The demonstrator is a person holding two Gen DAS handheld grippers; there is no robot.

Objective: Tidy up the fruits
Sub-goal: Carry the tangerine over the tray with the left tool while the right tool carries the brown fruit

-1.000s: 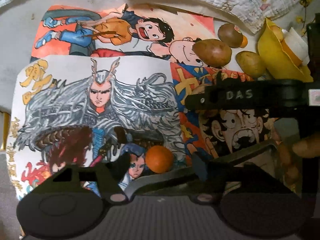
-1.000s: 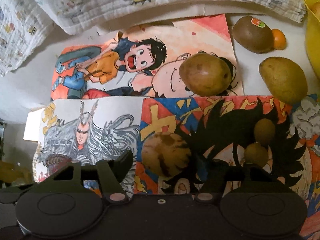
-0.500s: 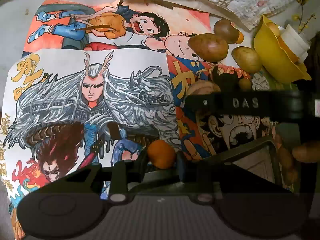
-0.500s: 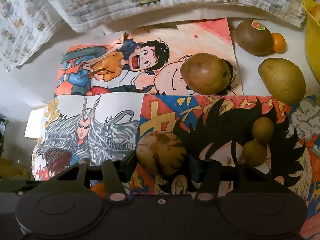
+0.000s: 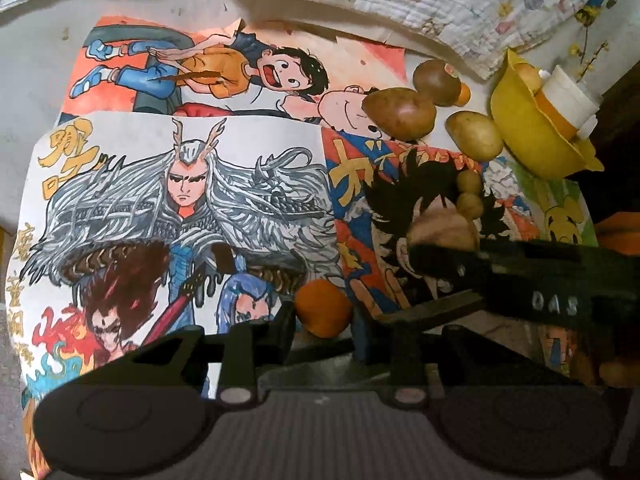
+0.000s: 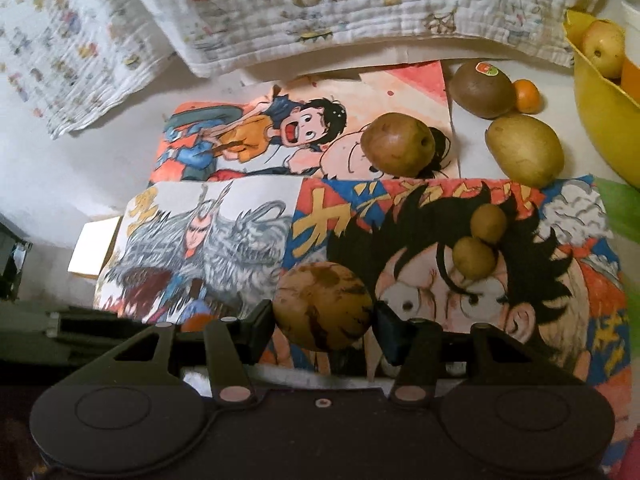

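Observation:
My left gripper (image 5: 323, 314) is shut on a small orange fruit (image 5: 323, 308), held just above the drawings. My right gripper (image 6: 323, 316) is shut on a round brown blotched fruit (image 6: 323, 306); it shows in the left wrist view (image 5: 444, 228) behind the right gripper's black body. Loose on the drawings lie a brown pear (image 6: 398, 144), a yellow-green pear (image 6: 524, 150), a kiwi with a sticker (image 6: 480, 88), a small orange (image 6: 528, 96) and two small round yellowish fruits (image 6: 476, 258). A yellow bowl (image 6: 600, 120) at the far right holds an apple (image 6: 602, 48).
Coloured cartoon drawings (image 6: 224, 144) cover the white table. A patterned white cloth (image 6: 320, 4) lies along the back. A white and orange cup (image 5: 566, 100) sits in the bowl. A small white card (image 6: 94, 250) lies at the left of the drawings.
Both grippers closed on their fruits: the left jaws came in around the small orange, the right jaws around the blotched fruit. Both views have shifted slightly.

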